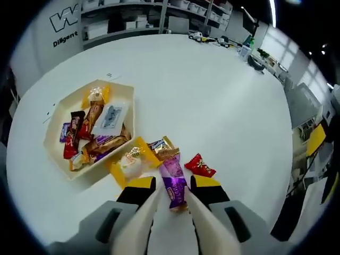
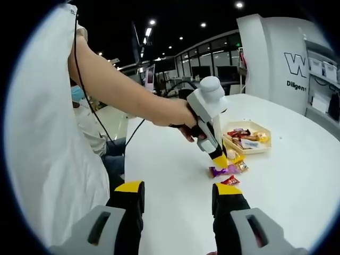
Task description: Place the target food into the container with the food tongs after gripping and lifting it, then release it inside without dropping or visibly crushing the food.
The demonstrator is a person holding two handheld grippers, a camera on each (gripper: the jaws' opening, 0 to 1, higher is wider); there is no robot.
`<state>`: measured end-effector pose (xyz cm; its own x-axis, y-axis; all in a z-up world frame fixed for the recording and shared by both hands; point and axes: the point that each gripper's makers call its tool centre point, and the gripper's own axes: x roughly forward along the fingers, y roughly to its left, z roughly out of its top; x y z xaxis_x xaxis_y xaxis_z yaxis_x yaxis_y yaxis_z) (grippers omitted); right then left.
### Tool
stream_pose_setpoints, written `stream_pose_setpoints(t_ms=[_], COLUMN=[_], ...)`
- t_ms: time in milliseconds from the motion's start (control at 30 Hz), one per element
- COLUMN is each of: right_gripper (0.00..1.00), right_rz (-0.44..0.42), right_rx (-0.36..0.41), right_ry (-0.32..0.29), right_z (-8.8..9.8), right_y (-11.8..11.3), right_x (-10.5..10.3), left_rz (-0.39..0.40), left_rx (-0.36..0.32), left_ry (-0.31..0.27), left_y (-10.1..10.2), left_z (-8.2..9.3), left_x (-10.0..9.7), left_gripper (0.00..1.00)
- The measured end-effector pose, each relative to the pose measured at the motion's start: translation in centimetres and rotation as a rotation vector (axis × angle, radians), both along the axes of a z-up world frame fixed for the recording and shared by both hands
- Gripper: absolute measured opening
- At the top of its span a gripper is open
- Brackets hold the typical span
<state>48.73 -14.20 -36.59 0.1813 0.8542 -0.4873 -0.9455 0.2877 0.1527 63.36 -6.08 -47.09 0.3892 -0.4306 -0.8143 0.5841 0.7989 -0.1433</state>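
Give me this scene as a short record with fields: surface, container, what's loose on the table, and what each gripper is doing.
surface: white round table
container: cream tray holding several wrapped snacks
loose items: purple candy, red candy, yellow packet, gold-wrapped candy, all beside the tray
left gripper: tong blades either side of the purple candy, grip not confirmed
right gripper: open, holding nothing, raised off the table

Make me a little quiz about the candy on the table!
1. True or false: the tray holds several candies.
2. Which candy lies between the left hand-held gripper's jaws? A) purple candy B) red candy C) yellow candy
3. Fill in: the right hand-held gripper is ____, holding nothing.

Key: 1 true; 2 A; 3 open.
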Motion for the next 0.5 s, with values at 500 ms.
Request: stream_pose_setpoints(t_ms=[500], right_gripper=[0.48], right_rz=[0.006], right_rx=[-0.003], right_ry=[0.001], right_z=[-0.1], right_y=[0.1], right_x=[0.2], left_rz=[-0.004], left_rx=[0.028], left_ry=[-0.010], left_y=[-0.9], left_z=[-0.5], left_x=[0.6], left_gripper=[0.24])
